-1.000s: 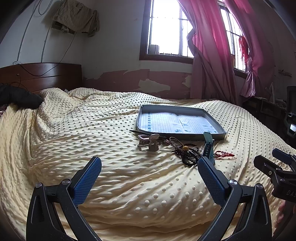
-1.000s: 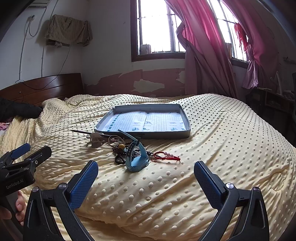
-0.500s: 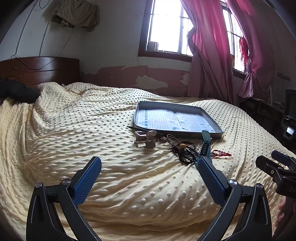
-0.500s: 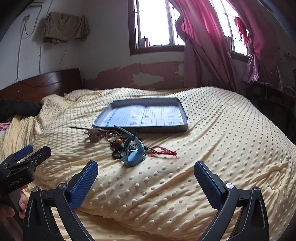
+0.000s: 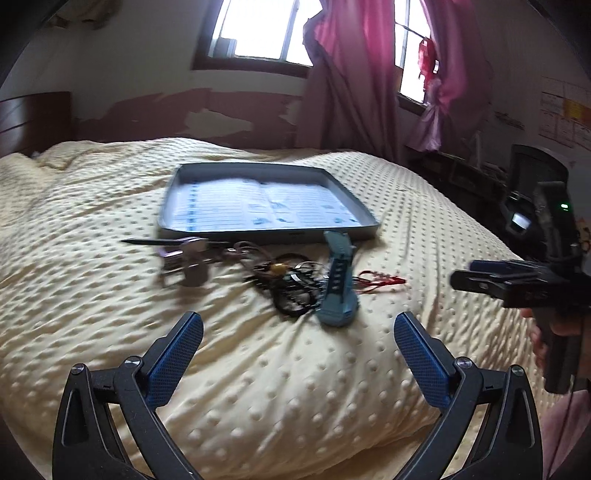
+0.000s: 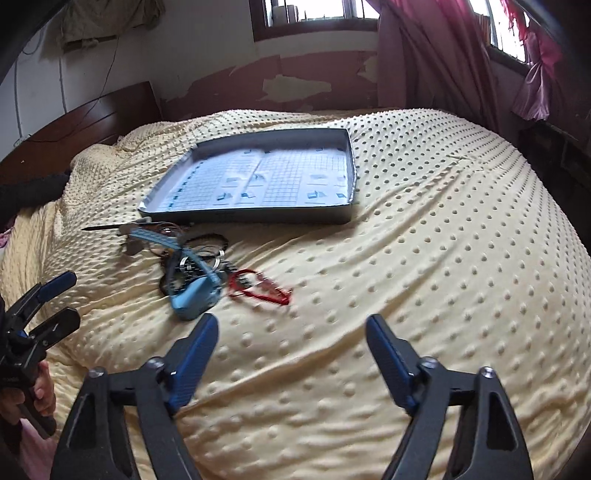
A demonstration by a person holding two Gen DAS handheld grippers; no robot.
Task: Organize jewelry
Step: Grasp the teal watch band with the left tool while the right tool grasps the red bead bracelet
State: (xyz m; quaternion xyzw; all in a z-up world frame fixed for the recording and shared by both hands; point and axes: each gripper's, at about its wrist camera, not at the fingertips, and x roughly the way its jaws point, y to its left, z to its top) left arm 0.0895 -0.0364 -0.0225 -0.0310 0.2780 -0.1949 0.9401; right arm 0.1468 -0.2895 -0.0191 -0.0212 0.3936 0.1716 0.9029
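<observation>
Cream dotted bedspread lies under both empty hand-held grippers, left hand-held gripper and right hand-held gripper, blue pads spread apart; beyond them a tangled jewelry pile with blue watch, beside a grey tray; tray print unreadable

Grey shallow tray lined with grid paper at 12 o'clock, empty, blue watch on its side, red beaded string at its 3 o'clock, tangled dark jewelry pile

Light: daylight from window, blown out | room dim | blur: motion smear on tray | edges: fisheye bend, dark corners
</observation>
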